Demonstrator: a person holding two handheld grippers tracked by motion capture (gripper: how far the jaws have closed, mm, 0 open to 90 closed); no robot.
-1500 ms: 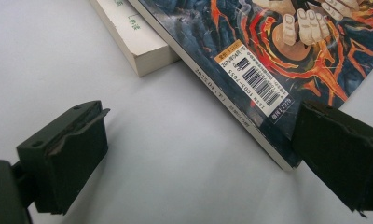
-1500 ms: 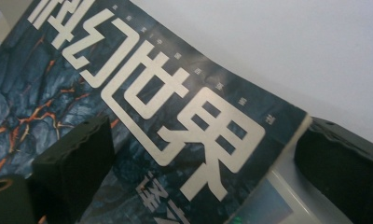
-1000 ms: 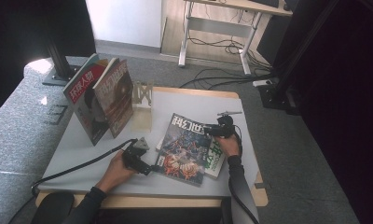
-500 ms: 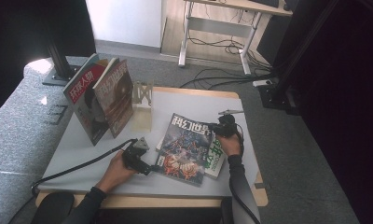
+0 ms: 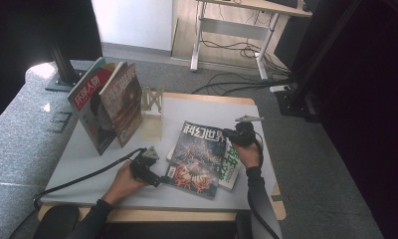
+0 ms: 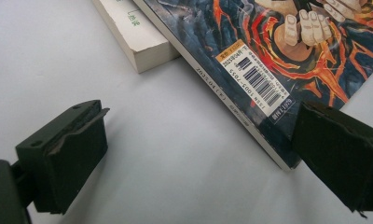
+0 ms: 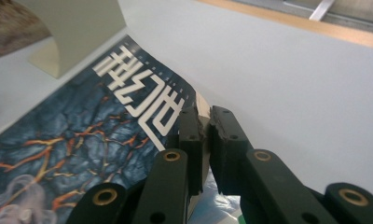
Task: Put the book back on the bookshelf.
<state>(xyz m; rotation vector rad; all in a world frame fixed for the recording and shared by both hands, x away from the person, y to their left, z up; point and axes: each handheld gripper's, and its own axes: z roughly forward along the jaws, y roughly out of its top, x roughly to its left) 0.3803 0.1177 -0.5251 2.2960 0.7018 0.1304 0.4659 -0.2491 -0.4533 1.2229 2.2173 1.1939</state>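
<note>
The right gripper point(image 7: 205, 140) has just closed its jaws on the top corner of the dark-blue illustrated magazine point(image 5: 199, 158); the left gripper point(image 6: 198, 154) holds its jaws apart beside the magazine's lower corner on the grey worktop point(image 5: 197, 107).

A rectangular table with a pale grey top and a light wooden edge point(image 5: 87, 154) carried a beige bookend stand point(image 5: 151, 117) with two upright magazines point(image 5: 107, 107) leaning beside it. Nearer the person, a pale, green-lettered book point(image 5: 233, 167) lay flat on the top under a dark, flame-patterned magazine point(image 5: 199, 159).
</note>
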